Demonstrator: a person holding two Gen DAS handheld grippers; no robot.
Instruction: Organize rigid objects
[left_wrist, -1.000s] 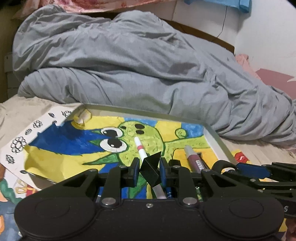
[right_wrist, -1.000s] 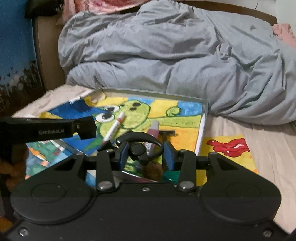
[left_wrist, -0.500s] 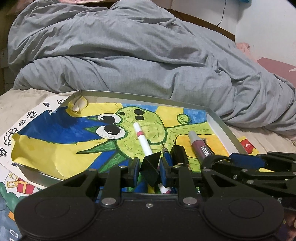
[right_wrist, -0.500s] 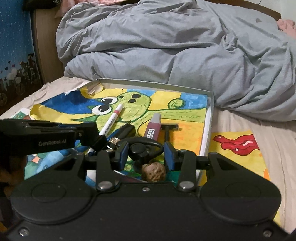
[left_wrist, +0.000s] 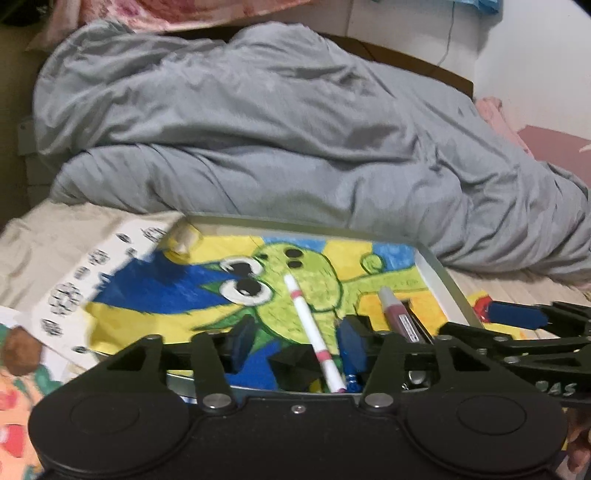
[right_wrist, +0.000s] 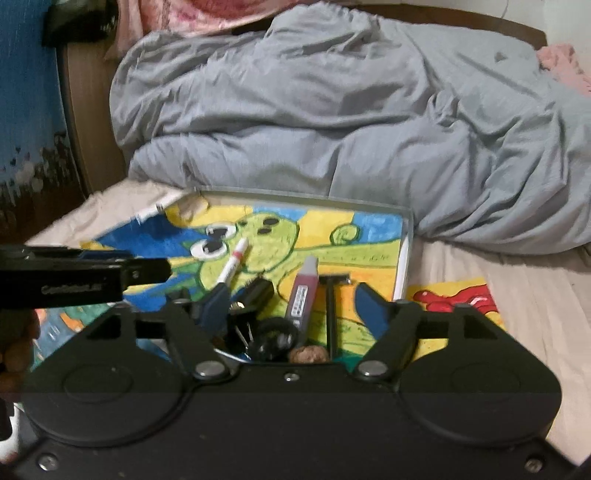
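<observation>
A grey metal tray (left_wrist: 443, 273) (right_wrist: 404, 251) lies on the bed, lined with a drawing of a green creature. In it lie a white pen with pink bands (left_wrist: 314, 332) (right_wrist: 232, 266), a maroon tube (left_wrist: 397, 314) (right_wrist: 304, 291), a black razor (right_wrist: 332, 314), a walnut (right_wrist: 308, 354), a black folded clip (left_wrist: 291, 363) and a black round looped piece (right_wrist: 273, 338). My left gripper (left_wrist: 297, 345) hangs over the clip and pen, jaws opening and pressing on nothing. My right gripper (right_wrist: 291, 310) hovers over the looped piece, jaws opening, holding nothing.
A rumpled grey duvet (left_wrist: 295, 147) fills the bed behind the tray. Loose drawings lie on the sheet to the left (left_wrist: 74, 288) and right (right_wrist: 458, 299). A brown round thing (left_wrist: 22, 350) sits at the far left. The headboard (right_wrist: 85, 129) stands on the left.
Both grippers' jaws have spread apart. The black clip has left the left pads and lies in the tray; the looped piece has left the right pads. Both views blurred slightly.
</observation>
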